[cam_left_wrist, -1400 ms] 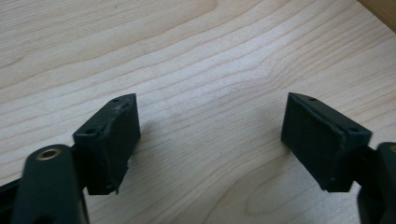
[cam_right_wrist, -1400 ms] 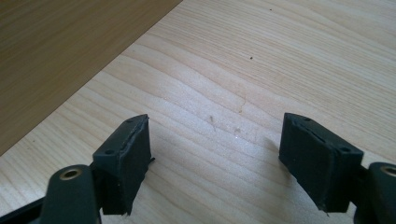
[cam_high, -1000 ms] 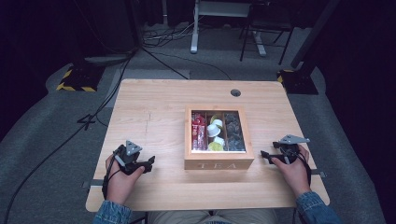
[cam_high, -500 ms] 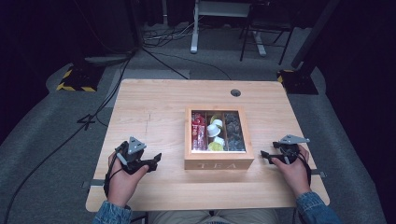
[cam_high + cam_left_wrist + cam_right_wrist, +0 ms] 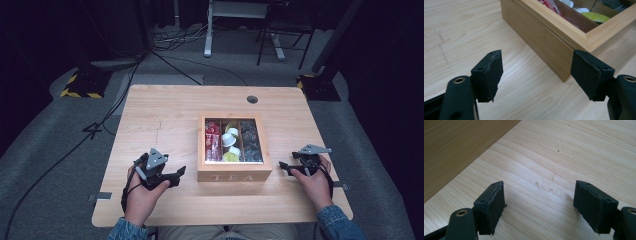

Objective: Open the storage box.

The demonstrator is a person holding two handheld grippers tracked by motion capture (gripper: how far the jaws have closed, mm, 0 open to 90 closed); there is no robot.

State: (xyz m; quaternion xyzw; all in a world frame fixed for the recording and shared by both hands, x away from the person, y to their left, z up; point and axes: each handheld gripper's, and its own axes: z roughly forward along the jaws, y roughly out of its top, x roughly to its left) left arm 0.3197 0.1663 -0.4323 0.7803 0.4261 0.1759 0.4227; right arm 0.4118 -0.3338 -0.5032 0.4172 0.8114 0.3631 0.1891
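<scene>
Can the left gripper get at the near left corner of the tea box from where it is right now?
Probably yes. The left gripper is open with nothing between its jaws, pointing at the tea box; only bare table lies between them, and the box's near corner stands just ahead.

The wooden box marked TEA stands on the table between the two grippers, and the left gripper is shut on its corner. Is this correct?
Not quite. The left gripper is open: in the left gripper view its jaws stand apart with only table between them, short of the corner of the box marked TEA. The box does stand between it and the right gripper.
</scene>
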